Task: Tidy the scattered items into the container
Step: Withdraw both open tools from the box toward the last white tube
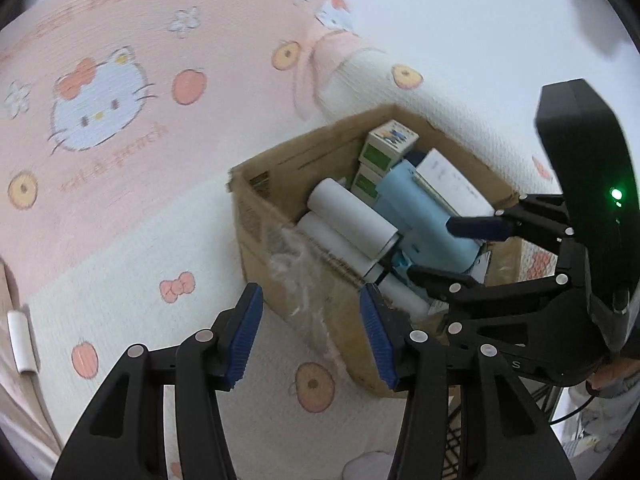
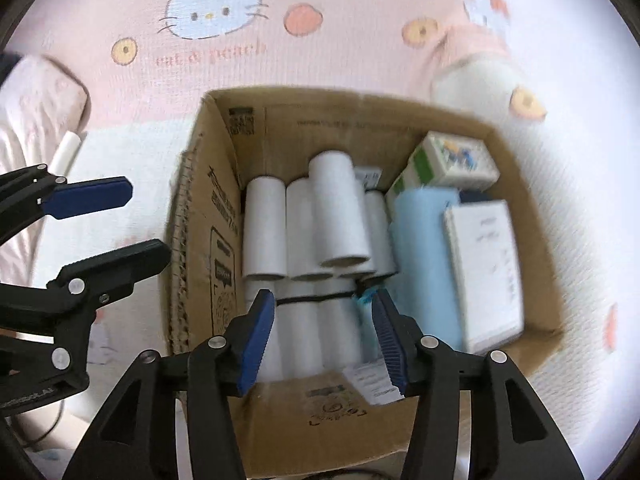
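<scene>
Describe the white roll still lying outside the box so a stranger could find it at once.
Start from the cardboard box on the Hello Kitty blanket. Look left of it, past the left claw, to the blanket's edge. There lies the small white roll, alone, unlike those packed inside.

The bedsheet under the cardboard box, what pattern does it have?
Pink and white bedsheet with Hello Kitty faces, peaches and bows; clearest in the right wrist view, behind the cardboard box.

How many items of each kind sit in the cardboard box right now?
White rolls: at least 5, some hidden below
Green-and-white cartons: 2
Light blue pack: 1
White flat box: 1
Total: at least 9 visible in the cardboard box
</scene>
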